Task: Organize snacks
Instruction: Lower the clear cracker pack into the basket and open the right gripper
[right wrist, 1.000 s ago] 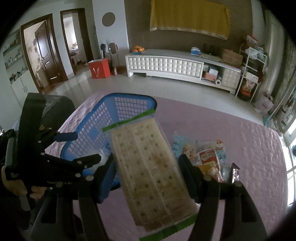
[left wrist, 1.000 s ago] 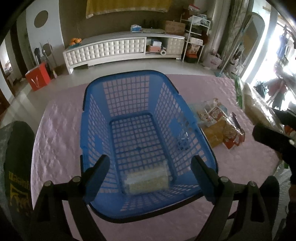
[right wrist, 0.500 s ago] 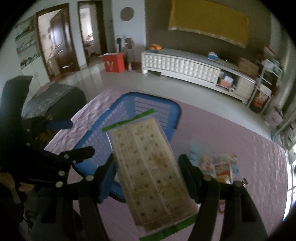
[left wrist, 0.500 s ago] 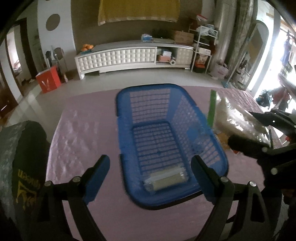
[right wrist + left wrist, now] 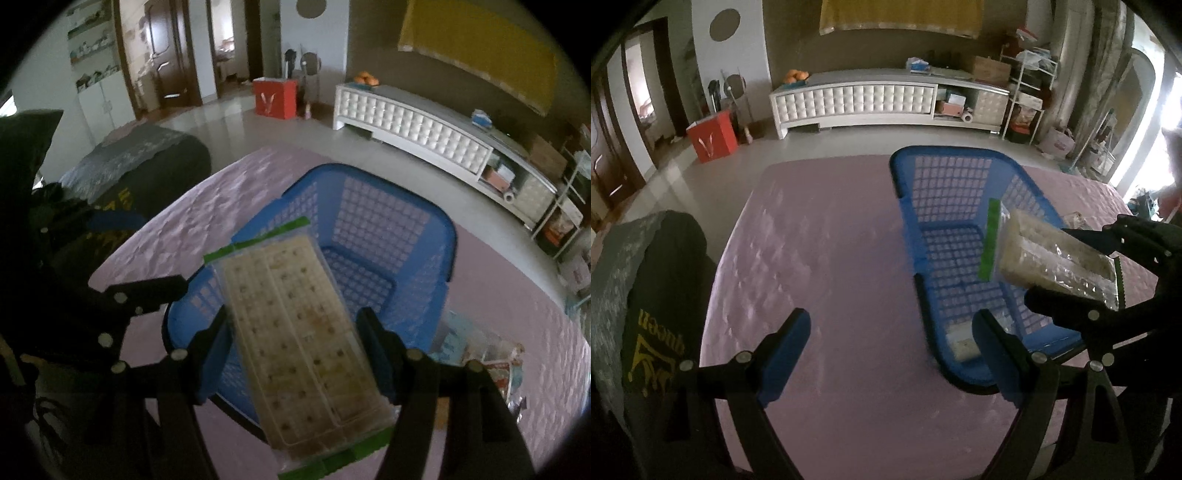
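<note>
A right gripper (image 5: 295, 332) clamps its fingers on the long sides of a clear, green-edged cracker pack (image 5: 295, 332), holding it tilted above the near rim of a blue lattice basket (image 5: 388, 236) on a pink quilted counter (image 5: 517, 295). To the basket's left the left gripper (image 5: 890, 350) hangs over bare cloth, fingers wide apart and empty. A smaller cracker packet (image 5: 962, 341) lies on the basket floor at its near end. More snack bags (image 5: 495, 362) sit in a loose heap on the counter just right of the basket.
</note>
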`<state>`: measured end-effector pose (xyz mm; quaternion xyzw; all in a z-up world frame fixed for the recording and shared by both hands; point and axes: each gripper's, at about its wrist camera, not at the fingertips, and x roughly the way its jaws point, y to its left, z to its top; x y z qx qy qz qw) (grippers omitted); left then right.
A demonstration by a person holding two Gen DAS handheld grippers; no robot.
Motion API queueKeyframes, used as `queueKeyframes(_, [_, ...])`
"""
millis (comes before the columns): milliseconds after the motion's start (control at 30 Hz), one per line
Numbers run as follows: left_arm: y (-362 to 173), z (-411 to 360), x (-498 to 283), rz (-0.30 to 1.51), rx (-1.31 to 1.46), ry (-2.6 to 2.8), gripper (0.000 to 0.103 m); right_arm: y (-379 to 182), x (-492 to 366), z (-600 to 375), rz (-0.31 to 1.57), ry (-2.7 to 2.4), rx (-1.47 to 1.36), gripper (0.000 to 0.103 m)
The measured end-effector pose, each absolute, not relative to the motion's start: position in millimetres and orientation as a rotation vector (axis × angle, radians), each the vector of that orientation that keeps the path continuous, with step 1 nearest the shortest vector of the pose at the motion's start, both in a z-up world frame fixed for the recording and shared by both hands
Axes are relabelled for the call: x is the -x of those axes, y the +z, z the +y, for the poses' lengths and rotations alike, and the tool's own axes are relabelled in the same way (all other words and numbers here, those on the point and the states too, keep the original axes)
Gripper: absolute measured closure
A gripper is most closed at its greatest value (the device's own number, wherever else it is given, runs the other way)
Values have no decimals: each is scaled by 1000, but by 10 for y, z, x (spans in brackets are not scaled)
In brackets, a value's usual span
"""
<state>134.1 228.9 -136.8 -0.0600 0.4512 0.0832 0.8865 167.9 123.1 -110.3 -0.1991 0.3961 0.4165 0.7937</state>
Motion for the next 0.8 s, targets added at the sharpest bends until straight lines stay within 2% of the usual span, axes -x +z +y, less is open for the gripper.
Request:
queueKeyframes(267, [-1373, 2283, -1269, 947, 119, 163, 15, -1203, -1647, 1311, 866, 910, 491, 30])
queueKeyframes(433, [-1296, 2190, -1201, 942, 103, 154, 15, -1154, -1662, 1259, 892, 893, 445, 16])
queueKeyframes(800, [-910, 1829, -1002, 860, 92, 114, 15, -748, -1505, 795, 842, 822, 328, 16])
